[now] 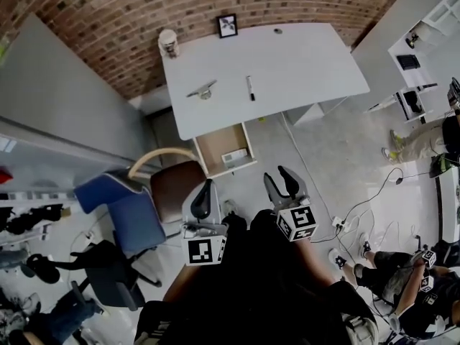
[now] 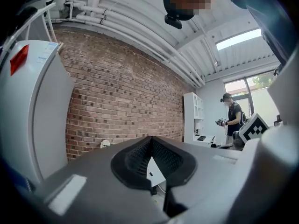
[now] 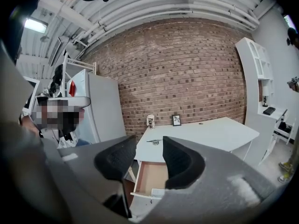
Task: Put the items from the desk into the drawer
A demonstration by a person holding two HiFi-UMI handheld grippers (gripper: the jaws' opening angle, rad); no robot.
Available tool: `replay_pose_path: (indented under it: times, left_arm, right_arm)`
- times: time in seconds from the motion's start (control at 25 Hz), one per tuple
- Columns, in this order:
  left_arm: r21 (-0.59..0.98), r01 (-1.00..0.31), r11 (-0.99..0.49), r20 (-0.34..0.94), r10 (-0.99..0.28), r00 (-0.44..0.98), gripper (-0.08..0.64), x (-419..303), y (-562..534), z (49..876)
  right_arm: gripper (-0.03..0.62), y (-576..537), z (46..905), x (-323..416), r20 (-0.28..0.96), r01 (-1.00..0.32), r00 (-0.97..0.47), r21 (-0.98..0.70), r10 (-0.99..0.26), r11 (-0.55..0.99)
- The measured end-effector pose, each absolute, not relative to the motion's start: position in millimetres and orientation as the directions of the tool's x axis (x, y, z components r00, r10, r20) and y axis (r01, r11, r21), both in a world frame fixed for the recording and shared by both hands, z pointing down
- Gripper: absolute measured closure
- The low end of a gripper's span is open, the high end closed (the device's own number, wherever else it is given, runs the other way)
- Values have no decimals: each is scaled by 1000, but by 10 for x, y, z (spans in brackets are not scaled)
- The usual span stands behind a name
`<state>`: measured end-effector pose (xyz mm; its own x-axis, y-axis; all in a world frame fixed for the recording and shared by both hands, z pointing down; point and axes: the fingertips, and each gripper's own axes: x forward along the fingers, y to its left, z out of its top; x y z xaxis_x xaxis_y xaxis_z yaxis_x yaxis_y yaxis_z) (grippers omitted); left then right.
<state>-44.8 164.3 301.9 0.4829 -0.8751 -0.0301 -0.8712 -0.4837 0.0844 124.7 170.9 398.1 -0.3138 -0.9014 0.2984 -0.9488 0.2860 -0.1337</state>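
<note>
The white desk [image 1: 302, 63] stands against the brick wall. On it lie a black pen [image 1: 250, 88] and a grey clip-like tool [image 1: 203, 90]; a pale cup [image 1: 168, 43], a small framed picture [image 1: 227, 26] and a small round thing [image 1: 277, 30] sit along its back edge. Its wooden drawer [image 1: 219, 141] is pulled out, with a white item [image 1: 234, 156] inside. Both grippers hang over the floor, well short of the desk. My left gripper [image 1: 207, 189] [image 2: 150, 146] is shut on nothing. My right gripper [image 1: 279, 178] [image 3: 149, 144] is open and empty, framing the drawer [image 3: 152, 177].
A brown chair [image 1: 176, 189], a blue chair [image 1: 122, 210] and a black chair [image 1: 108, 272] crowd the floor left of the drawer. White shelves [image 1: 424, 49] stand at the right, with cables [image 1: 374, 214] on the floor. A seated person [image 1: 402, 279] holds grippers at bottom right.
</note>
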Motion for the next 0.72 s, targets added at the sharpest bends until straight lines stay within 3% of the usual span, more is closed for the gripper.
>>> replay_pose_path:
  times: [0.72]
  left_arm:
    - [95, -896, -435, 8, -899, 437, 541, -240, 520, 3055]
  right_arm:
    - [410, 118, 4306, 1597, 362, -945, -326, -134, -873, 297]
